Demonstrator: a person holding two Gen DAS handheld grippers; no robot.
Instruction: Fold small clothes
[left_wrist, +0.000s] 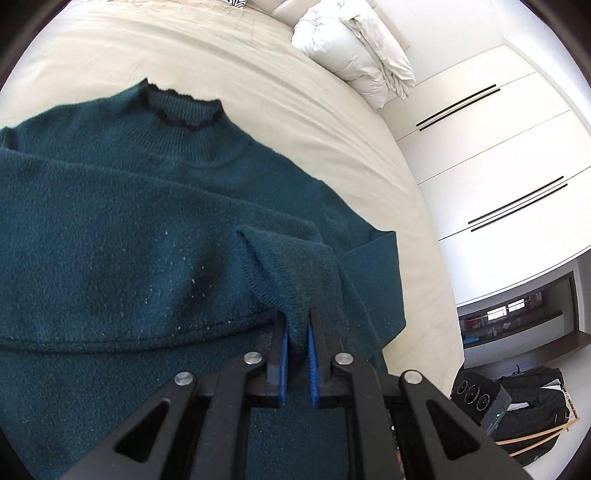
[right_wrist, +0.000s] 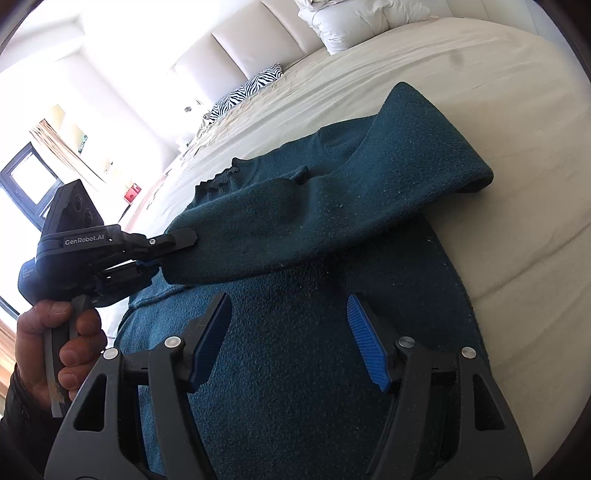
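Observation:
A dark teal knitted sweater (left_wrist: 110, 229) lies flat on a cream bed, neck toward the headboard. My left gripper (left_wrist: 297, 325) is shut on the cuff of a sleeve (left_wrist: 291, 266), holding it over the sweater's body. In the right wrist view the left gripper (right_wrist: 162, 254) holds that sleeve (right_wrist: 295, 225), which is folded across the sweater (right_wrist: 295, 369) from its right side. My right gripper (right_wrist: 290, 321) is open and empty, just above the sweater's lower body.
The bed sheet (left_wrist: 184, 48) extends behind the sweater, with a white duvet bundle (left_wrist: 354, 55) at the headboard. A zebra pillow (right_wrist: 247, 92) lies far back. White wardrobe doors (left_wrist: 498, 155) stand beside the bed; a device and basket (left_wrist: 517, 413) sit on the floor.

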